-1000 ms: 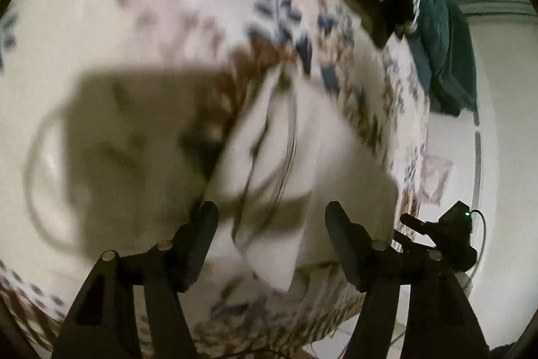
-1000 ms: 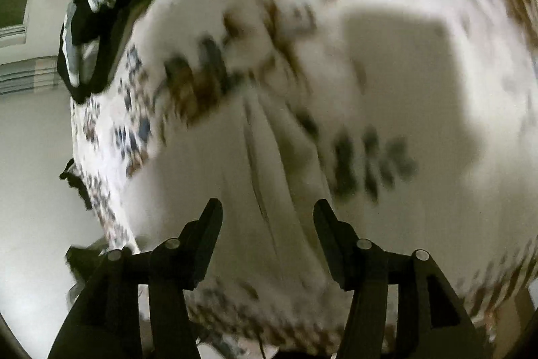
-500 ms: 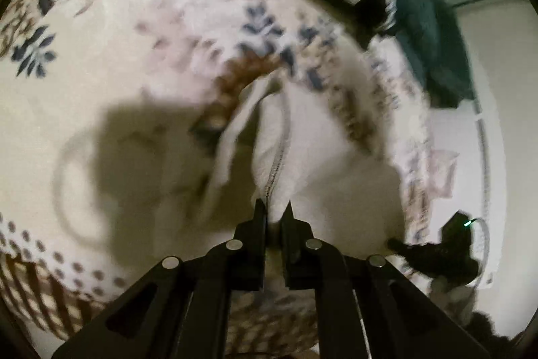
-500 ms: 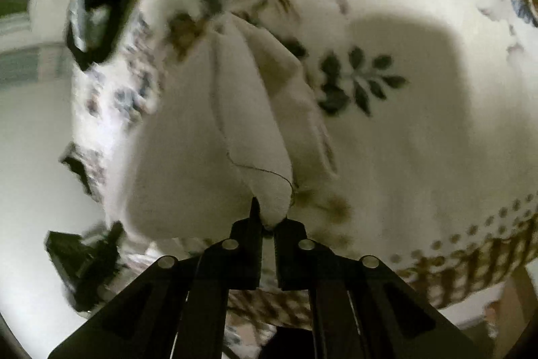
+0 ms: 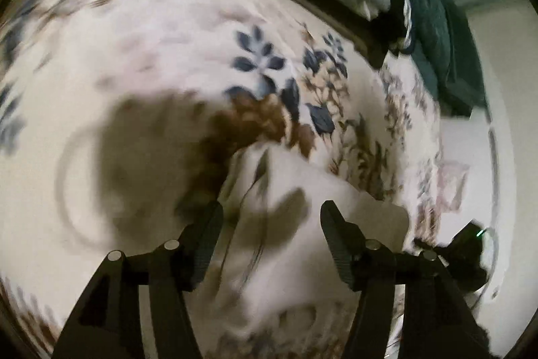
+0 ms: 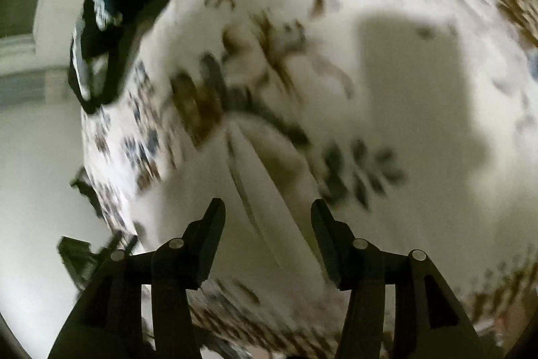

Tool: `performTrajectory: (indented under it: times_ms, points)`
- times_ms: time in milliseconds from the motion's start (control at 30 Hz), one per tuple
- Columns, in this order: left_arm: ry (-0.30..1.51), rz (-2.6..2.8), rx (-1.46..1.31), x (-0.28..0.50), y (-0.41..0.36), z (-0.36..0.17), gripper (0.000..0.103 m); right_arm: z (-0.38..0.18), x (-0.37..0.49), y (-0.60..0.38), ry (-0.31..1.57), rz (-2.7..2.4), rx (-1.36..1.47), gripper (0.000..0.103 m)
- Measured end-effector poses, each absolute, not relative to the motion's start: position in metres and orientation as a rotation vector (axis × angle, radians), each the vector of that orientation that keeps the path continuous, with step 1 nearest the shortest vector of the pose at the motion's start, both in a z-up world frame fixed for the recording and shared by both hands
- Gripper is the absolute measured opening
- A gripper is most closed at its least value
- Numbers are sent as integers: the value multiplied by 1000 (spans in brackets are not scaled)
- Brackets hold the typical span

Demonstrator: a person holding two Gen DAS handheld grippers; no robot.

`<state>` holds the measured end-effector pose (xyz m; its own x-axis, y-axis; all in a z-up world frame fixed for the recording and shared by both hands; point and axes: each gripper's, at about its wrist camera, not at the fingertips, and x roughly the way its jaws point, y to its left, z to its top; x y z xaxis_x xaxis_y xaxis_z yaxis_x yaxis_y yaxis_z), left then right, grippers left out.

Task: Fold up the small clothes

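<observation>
Both the left gripper [image 5: 270,217] and right gripper [image 6: 267,214] hang spread above the white garment [image 5: 302,258].

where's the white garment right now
The white garment lies on the floral bedspread, just ahead of both open grippers: the left gripper and the right gripper, near the bed's edge.

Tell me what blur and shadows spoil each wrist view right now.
Left wrist view: motion blur smears the floral bedspread and white garment; a big gripper shadow with a cable loop falls at left, under the open left gripper. Right wrist view: heavier smear everywhere, a blocky shadow upper right, right gripper open and sharp.
</observation>
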<state>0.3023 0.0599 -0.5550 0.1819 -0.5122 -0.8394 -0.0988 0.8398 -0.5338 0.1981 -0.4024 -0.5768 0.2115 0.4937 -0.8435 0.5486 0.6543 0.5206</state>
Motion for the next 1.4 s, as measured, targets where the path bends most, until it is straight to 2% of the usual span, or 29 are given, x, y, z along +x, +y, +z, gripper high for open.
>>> performTrajectory:
  times_ms: [100,133,167,200,233,367,467,567,667,733,767,800,933,1033,1133,1200,1400]
  points:
    - [1418,-316,-453,326,40,-578,54,-589,223,-402,1407,-43,971,55]
    - [1405,-308,-429,330,35,-582,45,-592,231,-398,1405,-45,974,55]
    - [1395,-311,-423,331,34,-583,30,-596,238,-395,1402,-43,963,52]
    - [1388,-313,-425,330,34,-583,27,-597,242,-395,1404,-45,945,28]
    - [1374,-311,-437,329,37,-583,24,-598,243,-393,1404,-49,928,14]
    - [1352,-307,-607,323,61,-591,19,-605,238,-404,1354,-109,981,9]
    - [1351,-303,-661,323,68,-601,19,-626,232,-420,1340,-140,1120,9]
    - [1354,-312,-680,322,70,-600,20,-630,236,-416,1372,-109,1109,9]
    - [1369,-349,-691,322,72,-588,33,-625,242,-416,1412,-50,1106,16]
    - [1325,-366,-681,315,82,-574,40,-617,241,-419,1419,3,1104,40]
    - [1308,-372,-670,311,88,-570,53,-614,238,-424,1412,18,1100,64]
    - [1303,-373,-667,309,91,-570,68,-613,235,-427,1405,30,1105,75]
    - [1364,-429,-794,296,108,-605,70,-634,218,-440,1451,126,1175,75]
    - [1354,-518,-994,289,113,-635,70,-663,207,-430,1491,271,1285,77]
    - [1326,-566,-1048,293,111,-637,70,-677,205,-419,1498,347,1282,80]
    - [1325,-586,-1052,296,104,-635,70,-681,208,-416,1476,371,1306,89]
    - [1347,-626,-981,297,78,-625,69,-675,219,-399,1488,397,1234,88]
